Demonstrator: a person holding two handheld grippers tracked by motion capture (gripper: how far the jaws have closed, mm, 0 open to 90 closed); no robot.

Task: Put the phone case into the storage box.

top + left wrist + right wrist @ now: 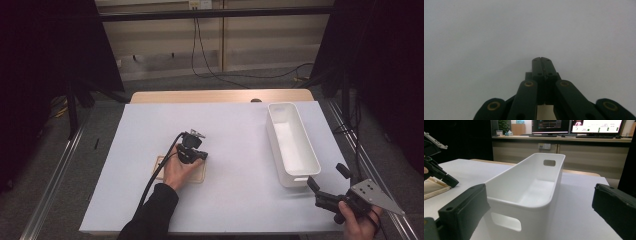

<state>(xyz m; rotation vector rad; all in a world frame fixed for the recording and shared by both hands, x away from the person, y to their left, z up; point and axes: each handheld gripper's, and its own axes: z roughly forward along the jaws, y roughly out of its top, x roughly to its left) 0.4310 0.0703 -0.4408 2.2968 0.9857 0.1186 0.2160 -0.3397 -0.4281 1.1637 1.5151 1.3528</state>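
Lying flat on the white table cover (pixel 235 190), the thin wooden board (pixel 200 175) sits on the left-centre part of the table, right under the person's left hand (pixel 176 172). It's a pale, rounded-corner rectangle, and honestly most of it is hidden by the hand, so I can't say for sure which way its long side runs; from the high view it looks like it goes across the table, left to right.

The left gripper (pixel 196 144) hangs just past the board's far edge, pointing down at the bare cover, with its jaws pressed fully together and nothing between them. My guess is the closed tips are meant to get at the board's edge to nudge or lift it, since a flat thing like that is hard to pinch from above.

Over on the right there's a long white bin (pixel 280 145) with handle cut-outs, its long axis running away from the person. The right gripper (pixel 326 185) waits just off the bin's near end, jaws spread wide and empty, lined up with the near wall, probably parked until the board comes over.
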